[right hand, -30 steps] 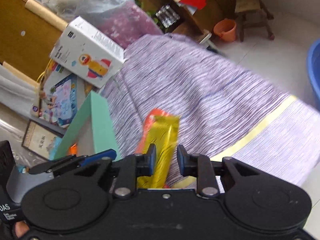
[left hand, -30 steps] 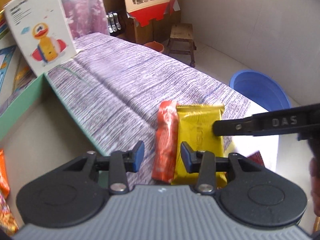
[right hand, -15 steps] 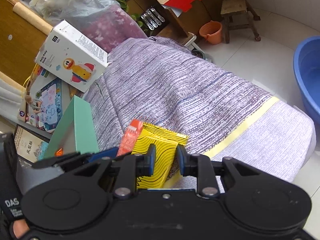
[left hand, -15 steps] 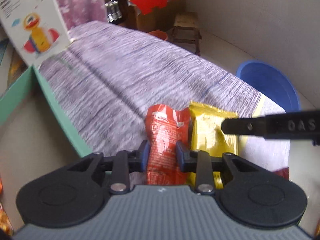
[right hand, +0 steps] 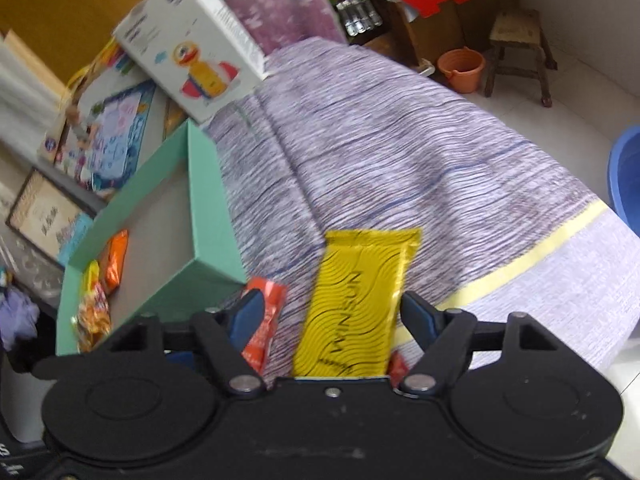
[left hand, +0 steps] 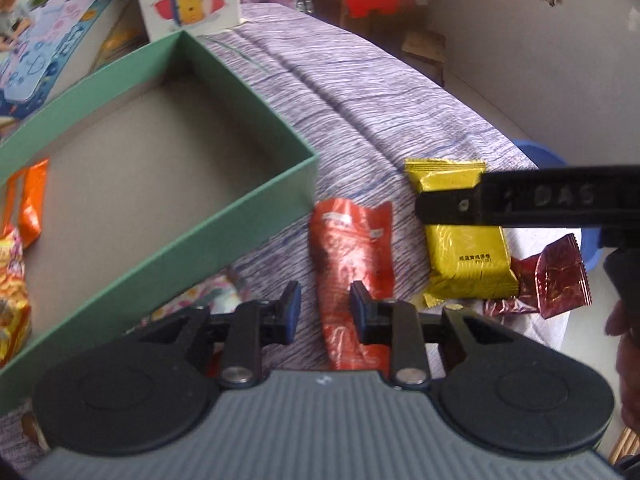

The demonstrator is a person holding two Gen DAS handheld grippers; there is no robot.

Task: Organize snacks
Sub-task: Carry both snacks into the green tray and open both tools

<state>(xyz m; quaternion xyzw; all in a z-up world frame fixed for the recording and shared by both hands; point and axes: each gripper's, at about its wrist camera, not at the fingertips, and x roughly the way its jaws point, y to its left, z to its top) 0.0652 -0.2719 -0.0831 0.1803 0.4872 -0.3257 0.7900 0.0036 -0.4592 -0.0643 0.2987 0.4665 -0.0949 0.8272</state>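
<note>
Lining up pickups: my left gripper (left hand: 325, 307) has fingers part open, straddling the crinkled orange-red foil snack packet (left hand: 352, 264), not clamped. My right gripper (right hand: 332, 314) has fingers wide, the yellow foil biscuit packet (right hand: 360, 300) between them, ungripped. Next I close, then carry to the green cardboard box (left hand: 224, 216) left of the fingers.

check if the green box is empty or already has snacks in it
Not empty: the green box holds an orange packet and a yellow-orange bag at one end; the rest is bare.

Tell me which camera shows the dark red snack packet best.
The left wrist view: the dark red snack packet lies in plain sight beside the yellow packet. The right wrist view shows only a red sliver by the right gripper, likely that packet.
</note>
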